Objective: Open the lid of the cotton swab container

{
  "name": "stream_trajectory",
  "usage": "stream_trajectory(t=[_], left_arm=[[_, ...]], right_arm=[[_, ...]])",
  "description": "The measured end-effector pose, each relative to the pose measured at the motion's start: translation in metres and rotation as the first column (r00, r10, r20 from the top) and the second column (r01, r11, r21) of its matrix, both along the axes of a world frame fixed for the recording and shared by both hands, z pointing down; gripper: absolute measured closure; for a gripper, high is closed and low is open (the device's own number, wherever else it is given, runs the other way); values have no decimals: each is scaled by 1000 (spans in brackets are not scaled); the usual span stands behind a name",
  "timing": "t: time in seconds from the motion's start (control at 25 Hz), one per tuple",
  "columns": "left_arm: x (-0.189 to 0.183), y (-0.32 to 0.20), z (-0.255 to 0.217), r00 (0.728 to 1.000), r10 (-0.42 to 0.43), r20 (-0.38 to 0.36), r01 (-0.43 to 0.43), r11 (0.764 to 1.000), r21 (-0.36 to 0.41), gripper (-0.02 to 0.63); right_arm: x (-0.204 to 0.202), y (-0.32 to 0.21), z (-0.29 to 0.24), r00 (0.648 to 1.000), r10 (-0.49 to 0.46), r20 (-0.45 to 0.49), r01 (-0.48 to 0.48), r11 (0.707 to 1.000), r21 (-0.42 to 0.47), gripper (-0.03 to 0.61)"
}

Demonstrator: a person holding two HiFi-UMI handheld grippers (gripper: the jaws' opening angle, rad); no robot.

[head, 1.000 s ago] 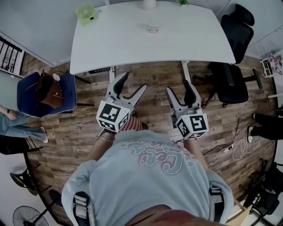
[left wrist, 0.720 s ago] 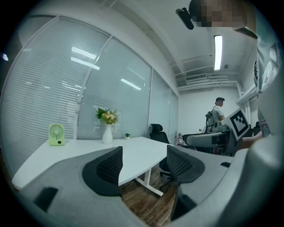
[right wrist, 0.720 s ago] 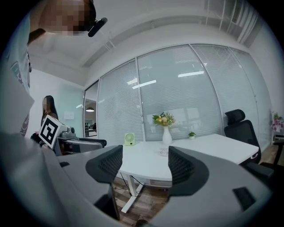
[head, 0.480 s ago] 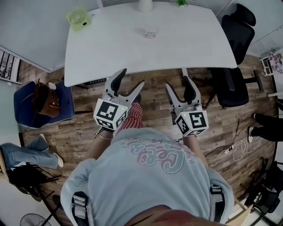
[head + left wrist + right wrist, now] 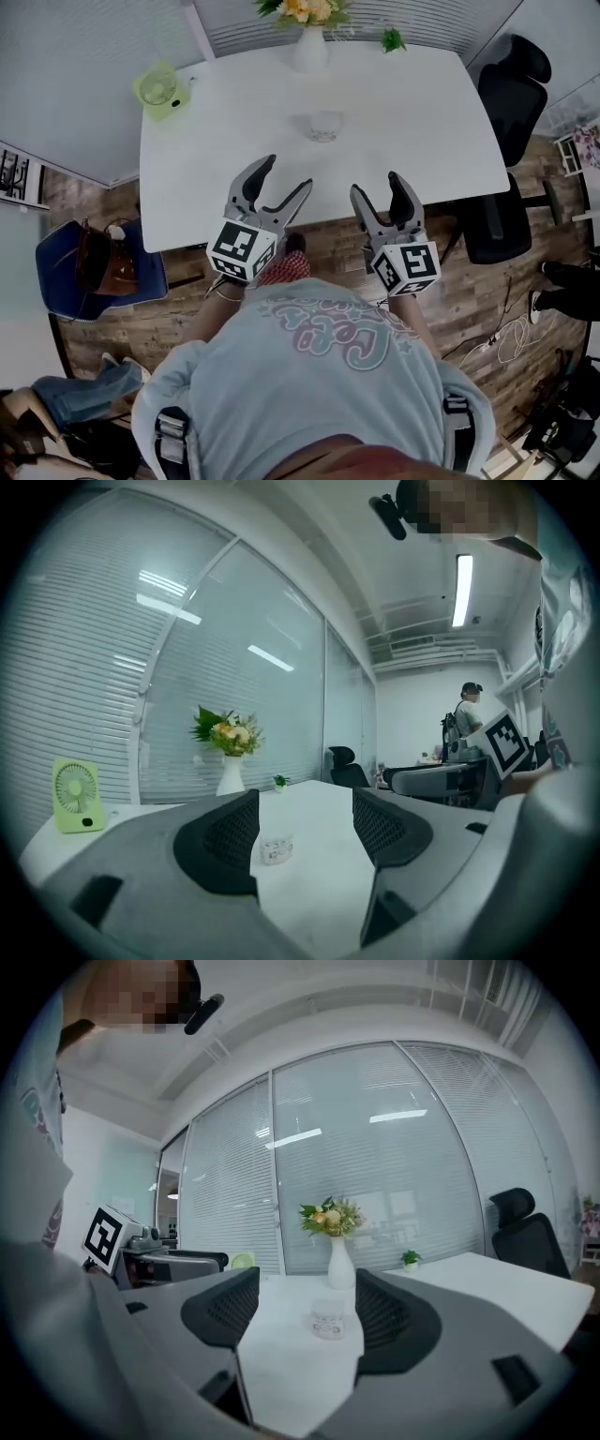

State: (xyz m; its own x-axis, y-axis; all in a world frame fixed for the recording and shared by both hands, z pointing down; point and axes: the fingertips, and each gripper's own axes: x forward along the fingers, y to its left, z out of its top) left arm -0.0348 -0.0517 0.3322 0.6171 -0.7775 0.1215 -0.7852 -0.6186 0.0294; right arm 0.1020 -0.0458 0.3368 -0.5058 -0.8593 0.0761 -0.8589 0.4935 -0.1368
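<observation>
The cotton swab container [image 5: 324, 126] is seen standing on the white table [image 5: 422, 103], in the upper centre of the head view. The left gripper [image 5: 287, 175] and the right gripper [image 5: 377, 186] are held over the table's near edge, well apart from the container. The jaws of both are spread, with nothing gripped. In each gripper view the container is framed in the gap, far beyond the jaws. A vase of flowers [image 5: 309, 49] is placed at the far edge, and a green fan [image 5: 161, 89] at the upper left corner.
</observation>
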Motion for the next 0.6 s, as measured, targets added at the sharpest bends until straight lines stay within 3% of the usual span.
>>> stream_trajectory(t=[0.36, 0.6], left_arm=[[-20, -102, -12, 999, 37, -5, -37, 999, 6, 328], [-19, -137, -9, 997, 75, 1, -75, 997, -7, 328]], right_arm=[[-23, -98, -13, 1000, 21, -2, -21, 1000, 11, 272], [-25, -132, -9, 999, 52, -8, -52, 999, -5, 272]])
